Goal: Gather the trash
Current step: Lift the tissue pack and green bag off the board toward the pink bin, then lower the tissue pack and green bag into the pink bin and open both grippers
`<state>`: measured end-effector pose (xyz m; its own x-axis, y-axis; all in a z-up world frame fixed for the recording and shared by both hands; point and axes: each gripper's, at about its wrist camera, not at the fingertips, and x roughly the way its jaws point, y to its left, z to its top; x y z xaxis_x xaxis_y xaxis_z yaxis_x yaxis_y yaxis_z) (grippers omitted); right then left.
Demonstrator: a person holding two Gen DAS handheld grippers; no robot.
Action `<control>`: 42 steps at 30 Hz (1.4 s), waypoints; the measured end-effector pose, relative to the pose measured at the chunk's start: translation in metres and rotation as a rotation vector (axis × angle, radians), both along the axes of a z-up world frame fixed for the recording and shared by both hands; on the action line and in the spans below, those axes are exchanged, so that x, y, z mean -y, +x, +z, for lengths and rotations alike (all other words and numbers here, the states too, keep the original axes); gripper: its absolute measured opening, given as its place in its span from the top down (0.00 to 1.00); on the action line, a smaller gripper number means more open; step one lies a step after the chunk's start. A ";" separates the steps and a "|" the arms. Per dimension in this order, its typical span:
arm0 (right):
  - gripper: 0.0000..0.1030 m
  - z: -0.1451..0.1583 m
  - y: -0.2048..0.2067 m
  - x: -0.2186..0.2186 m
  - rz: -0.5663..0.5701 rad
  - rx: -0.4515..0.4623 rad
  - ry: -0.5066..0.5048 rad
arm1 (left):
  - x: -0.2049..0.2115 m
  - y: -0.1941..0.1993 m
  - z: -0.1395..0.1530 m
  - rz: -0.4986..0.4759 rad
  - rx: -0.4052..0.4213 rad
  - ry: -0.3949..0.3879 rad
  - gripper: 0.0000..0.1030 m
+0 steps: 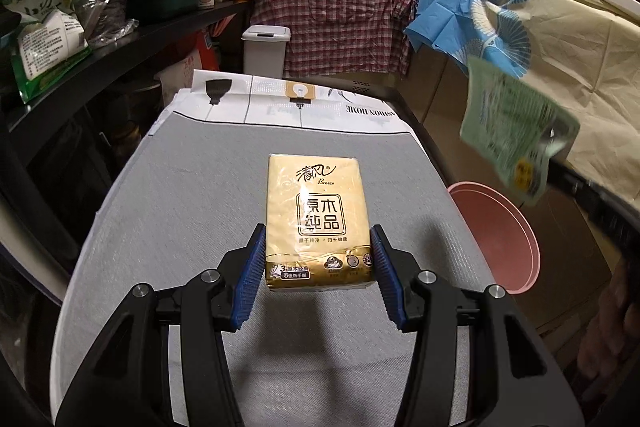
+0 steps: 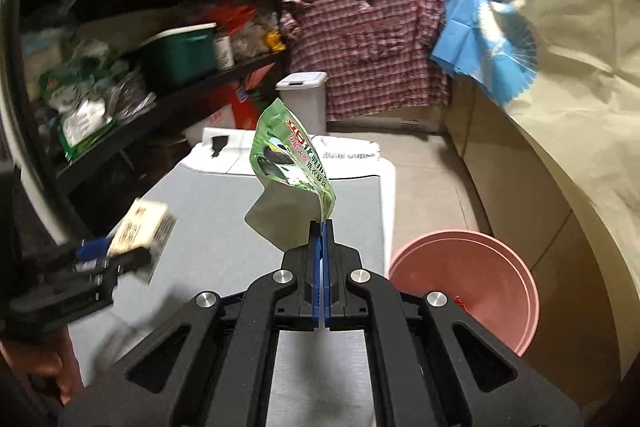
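My left gripper (image 1: 318, 241) is shut on a yellow tissue pack (image 1: 316, 219) and holds it above the grey-covered table (image 1: 180, 195). The pack and left gripper also show blurred at the left of the right wrist view (image 2: 140, 231). My right gripper (image 2: 321, 225) is shut on the edge of a green plastic pouch (image 2: 290, 155), which stands up above the fingers. The pouch shows blurred at the right of the left wrist view (image 1: 516, 131). A pink basin (image 2: 464, 283) stands on the floor right of the table, also in the left wrist view (image 1: 492, 239).
A white lidded bin (image 1: 266, 49) stands beyond the table's far end. Black shelves (image 1: 120, 27) with bags and a green box run along the left. A plaid shirt (image 1: 344, 7) and cloths hang over the counter at the back and right.
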<state>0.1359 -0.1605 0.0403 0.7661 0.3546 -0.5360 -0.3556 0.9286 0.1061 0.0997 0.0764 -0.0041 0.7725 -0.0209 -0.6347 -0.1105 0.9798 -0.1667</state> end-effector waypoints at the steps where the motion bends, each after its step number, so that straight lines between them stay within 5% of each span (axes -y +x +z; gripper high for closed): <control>1: 0.99 0.002 0.002 0.006 -0.007 -0.004 0.013 | 0.004 -0.001 -0.002 -0.004 -0.001 0.004 0.51; 23: 0.99 0.029 0.026 0.108 -0.232 0.016 0.035 | 0.075 0.018 -0.013 -0.121 -0.036 0.013 0.51; 42: 0.99 0.002 0.062 0.155 -0.311 -0.109 0.086 | 0.135 0.068 -0.001 -0.228 -0.023 0.027 0.51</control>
